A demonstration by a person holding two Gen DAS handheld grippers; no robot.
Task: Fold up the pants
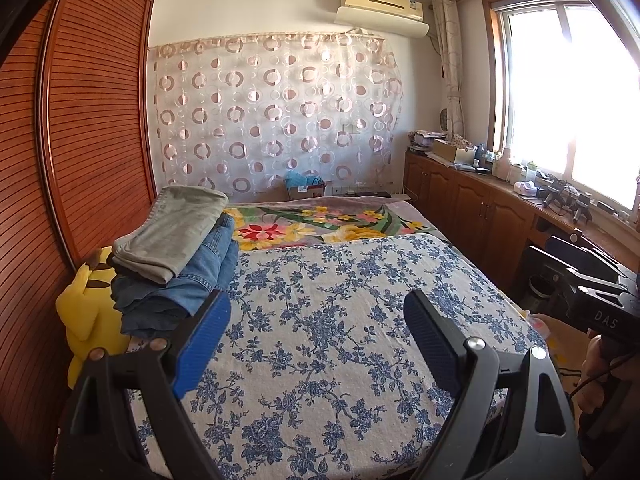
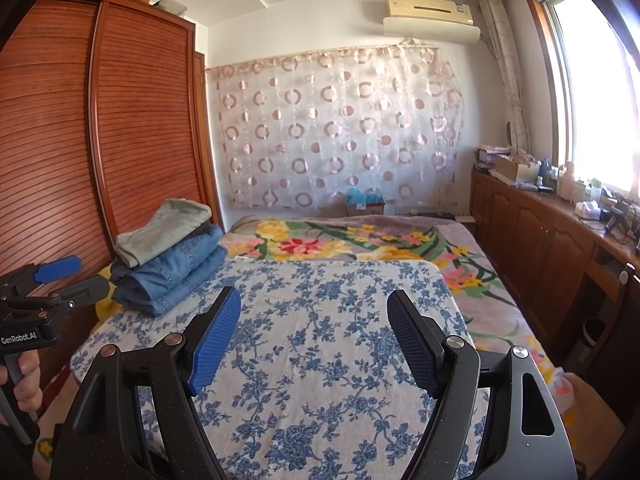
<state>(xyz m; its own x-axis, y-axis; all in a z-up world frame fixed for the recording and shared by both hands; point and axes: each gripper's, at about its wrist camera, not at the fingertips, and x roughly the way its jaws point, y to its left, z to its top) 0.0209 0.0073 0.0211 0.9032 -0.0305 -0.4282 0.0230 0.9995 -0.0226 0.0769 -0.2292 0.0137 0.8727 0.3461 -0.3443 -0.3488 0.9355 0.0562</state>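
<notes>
Folded pants are stacked at the bed's left edge: grey pants (image 1: 176, 232) (image 2: 160, 230) on top, blue jeans (image 1: 188, 284) (image 2: 176, 270) beneath. My left gripper (image 1: 316, 320) hovers open over the blue-flowered sheet (image 1: 340, 340), just right of the stack, with nothing between its fingers. Over the same sheet (image 2: 320, 340) my right gripper (image 2: 314, 316) stands open and empty. In the right wrist view the left gripper (image 2: 60, 276) shows at the left edge, held by a hand (image 2: 24, 384). The right gripper's body (image 1: 592, 292) appears at the right edge of the left wrist view.
A yellow plush toy (image 1: 88, 312) lies beside the stack against the slatted wooden wardrobe (image 1: 80, 140). A flowered blanket (image 1: 320, 224) covers the far half of the bed. Wooden cabinets (image 2: 540, 248) with clutter on top run under the window on the right.
</notes>
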